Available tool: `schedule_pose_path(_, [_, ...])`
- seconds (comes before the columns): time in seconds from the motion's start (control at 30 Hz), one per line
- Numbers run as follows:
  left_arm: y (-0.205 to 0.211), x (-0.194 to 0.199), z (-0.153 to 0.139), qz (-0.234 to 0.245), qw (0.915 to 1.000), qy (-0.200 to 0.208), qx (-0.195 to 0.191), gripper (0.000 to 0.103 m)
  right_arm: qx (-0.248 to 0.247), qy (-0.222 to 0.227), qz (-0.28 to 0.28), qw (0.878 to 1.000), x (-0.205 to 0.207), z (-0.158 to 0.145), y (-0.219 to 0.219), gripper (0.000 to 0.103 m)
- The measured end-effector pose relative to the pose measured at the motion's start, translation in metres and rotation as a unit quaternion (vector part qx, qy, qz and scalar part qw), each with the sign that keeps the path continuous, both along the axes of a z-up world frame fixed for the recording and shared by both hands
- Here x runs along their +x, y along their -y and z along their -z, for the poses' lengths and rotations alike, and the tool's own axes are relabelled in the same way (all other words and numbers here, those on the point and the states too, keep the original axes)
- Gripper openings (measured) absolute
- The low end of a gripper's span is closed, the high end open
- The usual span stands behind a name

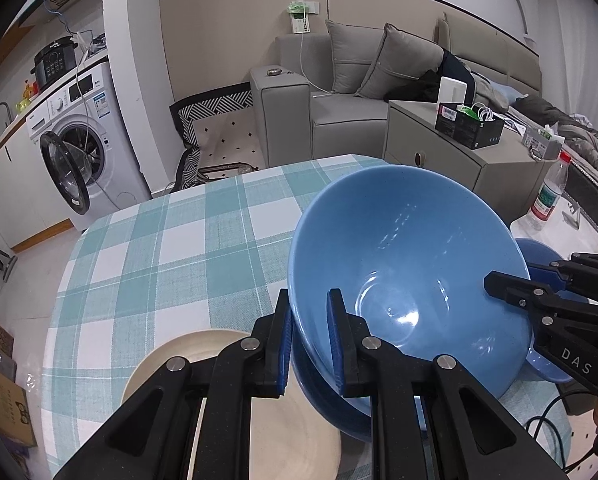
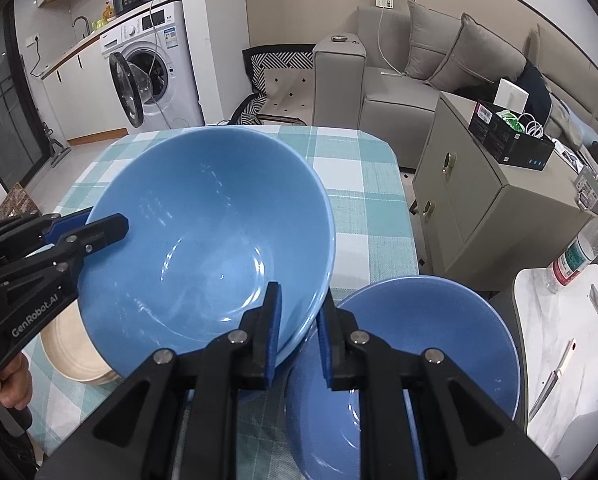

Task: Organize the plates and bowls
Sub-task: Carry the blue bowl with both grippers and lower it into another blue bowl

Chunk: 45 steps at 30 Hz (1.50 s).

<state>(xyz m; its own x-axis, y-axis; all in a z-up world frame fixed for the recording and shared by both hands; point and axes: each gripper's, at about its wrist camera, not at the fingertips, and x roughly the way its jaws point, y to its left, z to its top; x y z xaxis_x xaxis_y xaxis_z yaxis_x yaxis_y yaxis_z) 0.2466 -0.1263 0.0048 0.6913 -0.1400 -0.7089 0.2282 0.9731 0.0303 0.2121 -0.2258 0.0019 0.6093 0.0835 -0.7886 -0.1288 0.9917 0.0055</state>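
bowl (image 1: 411, 280) hangs tilted between both grippers, the left gripper (image 1: 309, 344) clenched on its near rim and the right gripper (image 2: 299, 332) clenched on the opposite rim. just below the right gripper sits a second blue bowl (image 2: 439, 340); a cream plate (image 1: 275, 420) lies under the left. uneven lowering could twist the rim out of one grip, or knock the tilted base against the lower bowl.
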Motion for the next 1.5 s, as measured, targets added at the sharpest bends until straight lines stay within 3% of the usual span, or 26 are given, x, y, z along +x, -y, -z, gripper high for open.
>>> schedule_pose_path(0.43, [0.000, -0.002, 0.003, -0.001, 0.9999, 0.009, 0.012, 0.015, -0.024, 0.010, -0.006, 1.000, -0.003, 0.003, -0.008, 0.018])
schedule_pose_path(1.5, [-0.005, 0.003, 0.034, 0.001, 0.9994, -0.023, 0.026, 0.016, -0.071, 0.010, -0.015, 0.997, 0.000, 0.014, -0.028, 0.024])
